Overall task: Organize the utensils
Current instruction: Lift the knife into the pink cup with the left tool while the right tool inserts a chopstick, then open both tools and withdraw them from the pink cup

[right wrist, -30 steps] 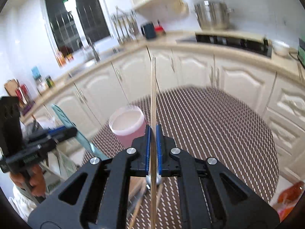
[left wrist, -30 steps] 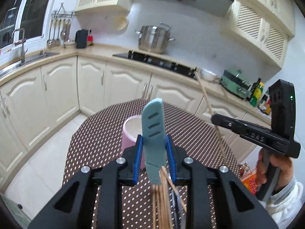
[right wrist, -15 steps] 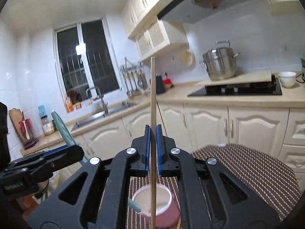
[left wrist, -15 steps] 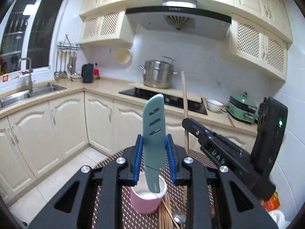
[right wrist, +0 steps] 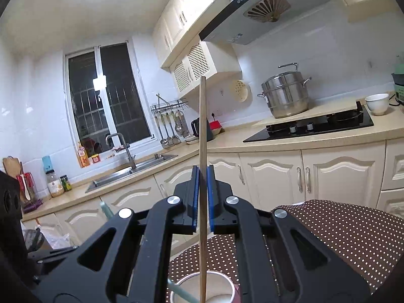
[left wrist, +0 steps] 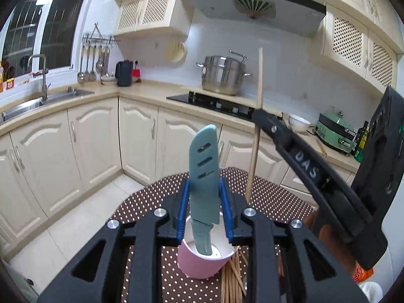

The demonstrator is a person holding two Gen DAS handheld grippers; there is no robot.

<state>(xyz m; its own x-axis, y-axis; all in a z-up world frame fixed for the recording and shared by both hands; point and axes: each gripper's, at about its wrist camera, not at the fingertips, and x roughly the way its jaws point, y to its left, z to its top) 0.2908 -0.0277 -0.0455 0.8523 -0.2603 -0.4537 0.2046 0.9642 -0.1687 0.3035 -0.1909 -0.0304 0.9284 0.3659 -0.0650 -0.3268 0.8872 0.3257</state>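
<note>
My left gripper (left wrist: 204,197) is shut on a teal sheathed knife (left wrist: 204,166) held upright, its handle end down inside a pink cup (left wrist: 204,265) on the dotted table. My right gripper (right wrist: 202,197) is shut on a wooden chopstick (right wrist: 202,131) held vertical, its lower end over the cup's mouth (right wrist: 217,290). In the left wrist view the right gripper (left wrist: 257,112) reaches in from the right with the chopstick (left wrist: 255,151) just right of the knife. The knife's handle (right wrist: 179,291) shows by the cup in the right wrist view.
Several wooden chopsticks (left wrist: 232,277) lie on the brown dotted tablecloth (left wrist: 277,197) beside the cup. Cream kitchen cabinets (left wrist: 96,136) ring the table, with a hob and steel pot (left wrist: 222,75) behind. An orange packet (left wrist: 361,272) lies at the right.
Both grippers have tilted up to vertical and come together over the cup. The knife's handle has gone down into the cup and the chopstick now hangs above its mouth.
</note>
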